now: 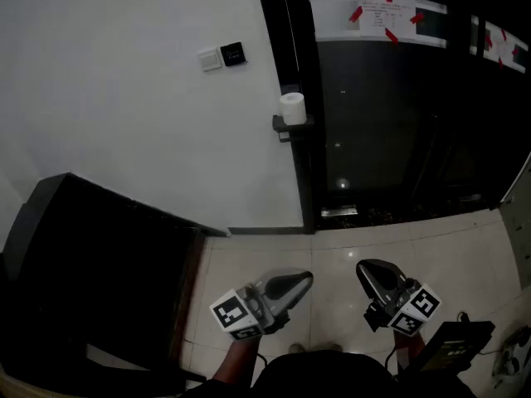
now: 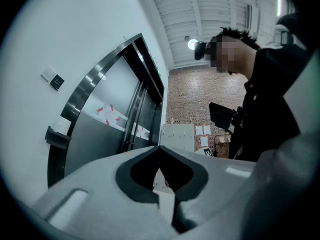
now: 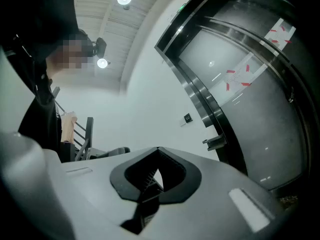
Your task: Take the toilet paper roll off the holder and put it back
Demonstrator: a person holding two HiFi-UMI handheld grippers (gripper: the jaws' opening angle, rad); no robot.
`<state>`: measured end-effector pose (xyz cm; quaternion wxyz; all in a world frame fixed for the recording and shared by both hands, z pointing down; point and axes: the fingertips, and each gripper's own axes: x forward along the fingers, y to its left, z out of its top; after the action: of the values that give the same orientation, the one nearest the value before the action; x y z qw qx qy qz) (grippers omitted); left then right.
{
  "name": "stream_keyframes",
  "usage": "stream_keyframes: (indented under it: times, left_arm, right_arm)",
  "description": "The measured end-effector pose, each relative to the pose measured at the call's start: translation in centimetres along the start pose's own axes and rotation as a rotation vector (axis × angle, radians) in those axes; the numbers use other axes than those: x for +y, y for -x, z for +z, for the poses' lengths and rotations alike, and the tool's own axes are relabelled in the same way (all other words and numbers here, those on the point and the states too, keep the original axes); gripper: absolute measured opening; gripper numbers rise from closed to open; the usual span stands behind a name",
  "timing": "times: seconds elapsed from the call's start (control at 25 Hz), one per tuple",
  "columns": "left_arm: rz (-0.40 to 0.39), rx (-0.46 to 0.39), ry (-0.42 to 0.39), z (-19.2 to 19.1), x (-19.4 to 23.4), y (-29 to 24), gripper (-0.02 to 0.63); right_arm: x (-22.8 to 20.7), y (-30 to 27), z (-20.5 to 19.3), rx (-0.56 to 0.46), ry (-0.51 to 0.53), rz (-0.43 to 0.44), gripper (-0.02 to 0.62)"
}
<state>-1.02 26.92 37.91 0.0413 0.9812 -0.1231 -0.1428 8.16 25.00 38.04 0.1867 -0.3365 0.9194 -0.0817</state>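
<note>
A white toilet paper roll [image 1: 292, 107] stands upright on a small black holder [image 1: 289, 126] fixed where the white wall meets the dark lift door. Both grippers hang low over the tiled floor, far short of it. My left gripper [image 1: 304, 279] is shut and empty, its tip aimed up and right. My right gripper [image 1: 363, 269] is likewise shut with nothing in it. In the left gripper view the left gripper [image 2: 159, 147] has its jaws meeting, with the holder [image 2: 56, 136] small at the far left. In the right gripper view the right gripper [image 3: 158, 149] is closed, the holder [image 3: 215, 142] beyond it.
A black chair or cabinet [image 1: 99, 272] fills the lower left. A wall switch panel [image 1: 225, 55] sits above the holder. The lift door [image 1: 390, 123] bears a taped notice [image 1: 377, 13]. A dark device [image 1: 455, 344] lies on the floor at lower right. A person [image 2: 272, 94] stands behind the grippers.
</note>
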Motion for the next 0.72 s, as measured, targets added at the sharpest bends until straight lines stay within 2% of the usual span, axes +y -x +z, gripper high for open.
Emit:
stream_keyframes:
  times: [0.32, 0.48, 0.72]
  left_arm:
    - [0.004, 0.039, -0.004, -1.2, -0.2, -2.5, -0.003]
    - [0.001, 0.049, 0.009, -1.8, -0.4, -3.8, -0.003]
    - [0.002, 0.086, -0.004, -2.8, -0.6, -5.6, -0.003]
  right_arm:
    - [-2.3, 2.4, -0.6, 0.045, 0.033, -0.02, 0.002]
    - [-3.0, 3.1, 0.8, -0.007, -0.005, -0.012, 0.002]
    - [-5.1, 4.9, 0.1, 0.003, -0.017, -0.028, 0.002]
